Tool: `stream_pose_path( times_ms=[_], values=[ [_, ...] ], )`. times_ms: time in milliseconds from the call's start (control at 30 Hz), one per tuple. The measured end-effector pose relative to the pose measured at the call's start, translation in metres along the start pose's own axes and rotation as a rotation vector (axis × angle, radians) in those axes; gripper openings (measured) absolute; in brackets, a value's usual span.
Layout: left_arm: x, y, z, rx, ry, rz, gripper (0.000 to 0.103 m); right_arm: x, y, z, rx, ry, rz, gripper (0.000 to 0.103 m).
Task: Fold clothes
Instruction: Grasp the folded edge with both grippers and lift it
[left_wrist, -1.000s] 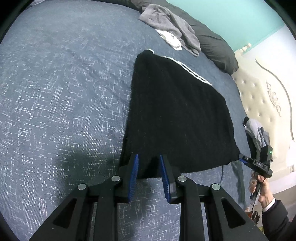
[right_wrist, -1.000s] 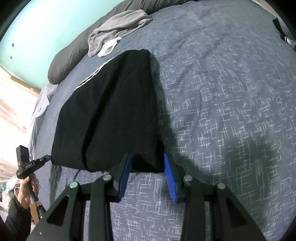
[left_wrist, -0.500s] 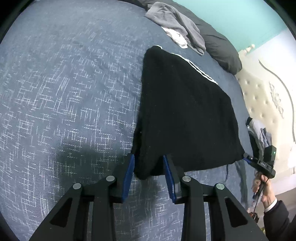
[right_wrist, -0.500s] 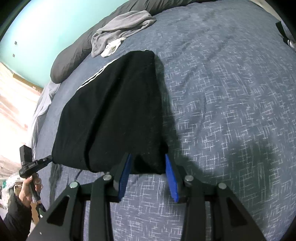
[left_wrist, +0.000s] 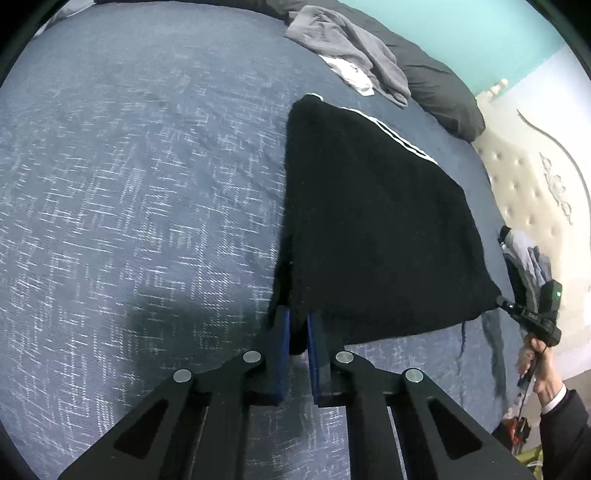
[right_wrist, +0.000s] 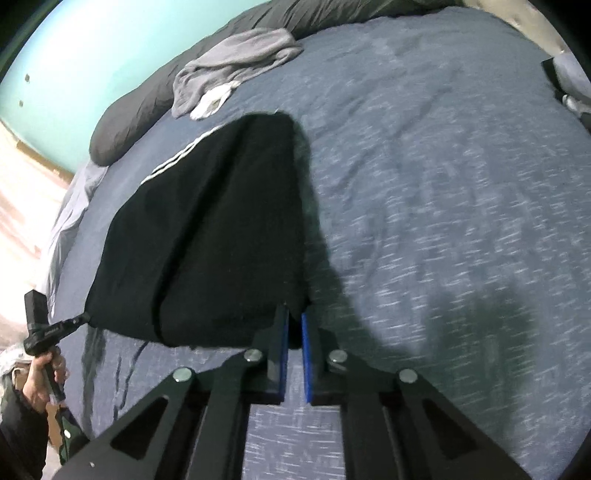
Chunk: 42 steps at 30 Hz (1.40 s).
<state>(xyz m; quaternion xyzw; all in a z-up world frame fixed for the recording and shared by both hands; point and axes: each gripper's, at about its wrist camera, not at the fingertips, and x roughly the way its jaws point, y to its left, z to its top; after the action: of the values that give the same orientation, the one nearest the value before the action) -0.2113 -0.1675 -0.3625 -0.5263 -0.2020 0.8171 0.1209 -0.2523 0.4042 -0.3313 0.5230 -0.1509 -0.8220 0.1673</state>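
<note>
Black garment (left_wrist: 376, 236) with white stripes, blue-grey bedspread (left_wrist: 140, 177) flecked white, grey clothing (left_wrist: 343, 48), turquoise wall (left_wrist: 480, 40).

I see bed with blue-grey crosshatch-weave cover (left_wrist: 129, 184). Black folded garment with white side stripes (left_wrist: 369, 229) lies flat mid-bed. Crumpled grey garment (left_wrist: 347, 40) at far edge, partly over dark grey pillow (left_wrist: 439, 92), small white cloth piece (left_wrist: 351, 74) just beside it. Near-corner items too blurred to tell.

Left gripper (left_wrist: 297, 325) and right gripper (right_wrist: 293, 323), jaws nearly closed.
</note>
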Motion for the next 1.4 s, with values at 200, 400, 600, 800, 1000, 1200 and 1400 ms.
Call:
stream_pose_path(
  times_ms=[200,400,600,800,1000,1200,1400],
  values=[
    [0.0,0.001,0.0,-0.011,0.005,0.005,0.009,-0.01,-0.007,0.005,0.022,-0.03,-0.018,0.005],
    [0.003,0.0,-0.001,-0.017,0.02,0.009,0.009,-0.007,-0.011,0.003,0.036,-0.007,-0.005,0.005],
    [0.006,0.001,0.0,-0.021,0.029,0.01,0.009,-0.001,-0.013,-0.002,0.049,0.031,0.015,0.005],
    [0.009,-0.004,0.002,0.003,0.039,0.029,0.009,0.004,-0.015,-0.004,0.066,0.056,0.037,0.009],
    [0.007,-0.005,0.002,0.01,0.044,0.024,0.01,-0.006,-0.016,0.017,0.119,-0.019,0.066,0.027],
    [-0.004,-0.012,0.013,0.02,0.011,0.007,0.012,0.003,-0.013,0.045,0.129,-0.024,0.048,0.037],
    [-0.001,-0.01,0.03,-0.019,-0.002,-0.043,0.014,0.028,-0.011,0.066,0.145,0.007,0.048,0.037]
  ],
)
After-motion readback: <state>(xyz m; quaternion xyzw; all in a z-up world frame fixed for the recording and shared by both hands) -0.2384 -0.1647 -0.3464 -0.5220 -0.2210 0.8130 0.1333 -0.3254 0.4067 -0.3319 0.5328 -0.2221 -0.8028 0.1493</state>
